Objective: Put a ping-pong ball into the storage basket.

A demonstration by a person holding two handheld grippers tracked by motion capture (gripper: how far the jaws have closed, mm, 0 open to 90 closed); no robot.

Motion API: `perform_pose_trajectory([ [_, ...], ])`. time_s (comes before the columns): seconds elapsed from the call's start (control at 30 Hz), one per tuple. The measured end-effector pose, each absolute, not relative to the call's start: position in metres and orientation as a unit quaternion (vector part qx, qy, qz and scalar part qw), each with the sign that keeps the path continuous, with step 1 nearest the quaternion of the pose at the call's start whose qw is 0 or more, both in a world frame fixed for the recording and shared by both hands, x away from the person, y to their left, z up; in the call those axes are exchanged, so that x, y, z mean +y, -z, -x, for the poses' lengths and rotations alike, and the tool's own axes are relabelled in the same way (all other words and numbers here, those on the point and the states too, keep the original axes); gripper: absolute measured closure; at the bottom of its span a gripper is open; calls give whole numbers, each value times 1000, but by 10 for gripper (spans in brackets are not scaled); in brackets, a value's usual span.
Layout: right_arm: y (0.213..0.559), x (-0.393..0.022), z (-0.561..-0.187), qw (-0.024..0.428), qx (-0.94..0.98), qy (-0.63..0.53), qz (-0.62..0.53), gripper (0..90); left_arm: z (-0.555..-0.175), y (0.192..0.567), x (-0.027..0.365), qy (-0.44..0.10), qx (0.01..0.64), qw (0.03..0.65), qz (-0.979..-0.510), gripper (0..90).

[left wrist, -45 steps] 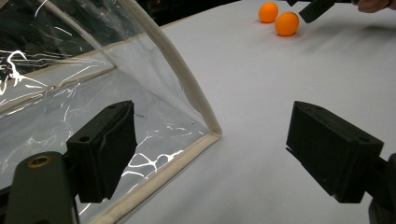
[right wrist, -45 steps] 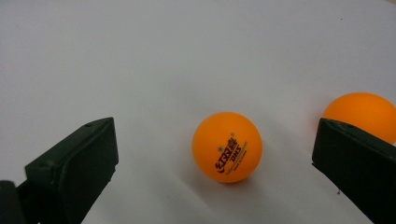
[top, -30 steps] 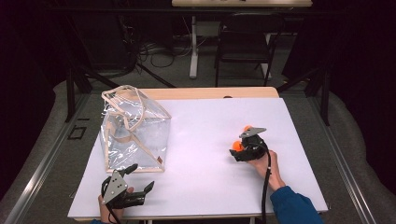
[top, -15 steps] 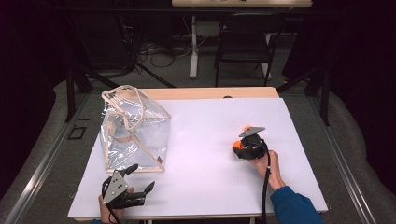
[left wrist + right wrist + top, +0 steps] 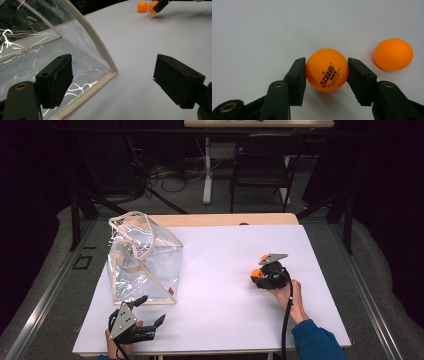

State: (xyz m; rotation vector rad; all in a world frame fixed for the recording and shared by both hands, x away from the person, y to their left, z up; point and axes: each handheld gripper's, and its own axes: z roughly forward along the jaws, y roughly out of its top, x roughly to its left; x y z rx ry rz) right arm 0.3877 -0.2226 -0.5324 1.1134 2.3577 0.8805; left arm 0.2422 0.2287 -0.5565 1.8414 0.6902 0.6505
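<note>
We see the right tongs (image 5: pixel 327 71) closed on an orange ball (image 5: pixel 327 70), one pad pressed to each side of it, so the grip line runs straight across the ball's middle. In the last second these jaws have been closing, and the ball sits squarely between them. Being round, the ball has no long axis; what gives it a facing is its printed mark, red lettering with small stars, which is turned toward the right gripper view's camera and runs slantwise, rising toward the right of that view. The ball's underside lies close over the white surface (image 5: pixel 225 270); we cannot tell whether it touches.

A second orange ball (image 5: pixel 393 54) lies on the surface just beside the gripped one, apart from it and outside the jaws.

In the high view the right tongs (image 5: pixel 259 276) are at the right half of the surface, with the hand behind them toward the near edge. The left tongs (image 5: pixel 150 312) are near the front left corner, jaws standing wide apart with nothing between the pads. Just beyond them stands a clear plastic bag (image 5: pixel 142 260) with beige trim, its near bottom corner (image 5: pixel 113 72) reaching between the open jaws in the left gripper view, touching neither pad.
</note>
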Motion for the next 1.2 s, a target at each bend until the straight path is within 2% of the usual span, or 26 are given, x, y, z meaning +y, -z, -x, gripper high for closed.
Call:
perform_pose_trajectory([
  [1.2,486,-218,-377,192,853,-301,-380,505,-243,557,229,-265,284,515,-764,158],
])
